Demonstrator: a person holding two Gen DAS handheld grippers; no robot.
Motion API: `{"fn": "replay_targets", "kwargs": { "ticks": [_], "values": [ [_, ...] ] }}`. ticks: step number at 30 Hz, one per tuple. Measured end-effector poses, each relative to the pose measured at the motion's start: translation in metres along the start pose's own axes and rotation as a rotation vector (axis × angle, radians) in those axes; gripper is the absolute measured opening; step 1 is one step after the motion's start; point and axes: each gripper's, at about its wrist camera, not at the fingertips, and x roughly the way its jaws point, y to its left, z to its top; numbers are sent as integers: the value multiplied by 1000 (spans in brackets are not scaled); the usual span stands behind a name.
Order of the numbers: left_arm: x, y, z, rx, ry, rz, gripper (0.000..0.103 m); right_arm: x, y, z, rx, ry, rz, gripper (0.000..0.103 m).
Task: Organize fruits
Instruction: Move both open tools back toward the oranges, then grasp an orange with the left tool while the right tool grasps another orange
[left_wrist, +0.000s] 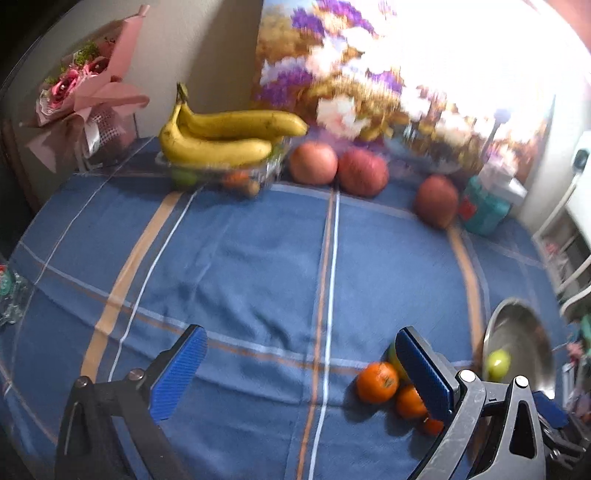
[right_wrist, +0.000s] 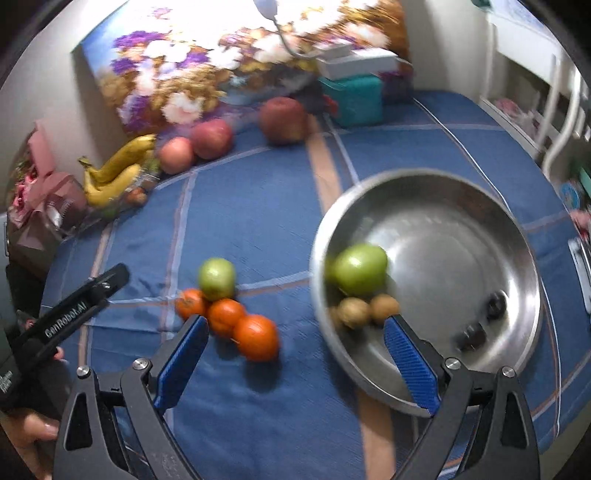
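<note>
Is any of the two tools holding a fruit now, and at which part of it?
Nothing is held. The left tool and the right tool both stand open with no fruit between their blue pads. The oranges lie on the cloth; a green apple sits in the bowl.

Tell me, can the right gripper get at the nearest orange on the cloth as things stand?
Probably yes: the right gripper is open and empty, and the nearest orange lies uncovered just ahead, though a second orange touches it.
</note>
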Motion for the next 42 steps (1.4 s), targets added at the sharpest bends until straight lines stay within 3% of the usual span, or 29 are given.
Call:
{"fn": "replay_targets", "kwargs": {
  "ticks": [3,8,12,16,19,21,23,26,29,36,38,42],
  "values": [
    [-7,5,9,-3,-47,-27,103,3,8,14,27,-10,34,96],
    [2,2,15,51,-22,-59,103,22,23,25,11,32,89,96],
    [16,4,13,55,26,-29,103,39,28,19,-60,97,26,96],
    [22,0,6,41,93,-75,103,38,28,14,-108,93,-21,95],
    [29,-9,-1,45,144,-144,102,35,25,12,-87,86,14,81],
    [35,-18,-7,70,180,-166,98,36,29,9,-107,86,16,79],
    [41,-24,-12,84,212,-177,83,38,31,7,-121,96,21,75],
    [51,-29,-21,81,266,-208,81,44,33,2,-132,127,39,63],
    [57,-34,-26,99,303,-220,71,54,34,-3,-150,171,30,62],
    [69,-42,-33,127,346,-195,68,73,29,-10,-133,239,24,55],
    [70,-41,-36,126,353,-195,61,75,29,-11,-129,246,24,48],
    [68,-42,-36,116,338,-222,50,74,28,-9,-120,244,32,44]
  ]
}}
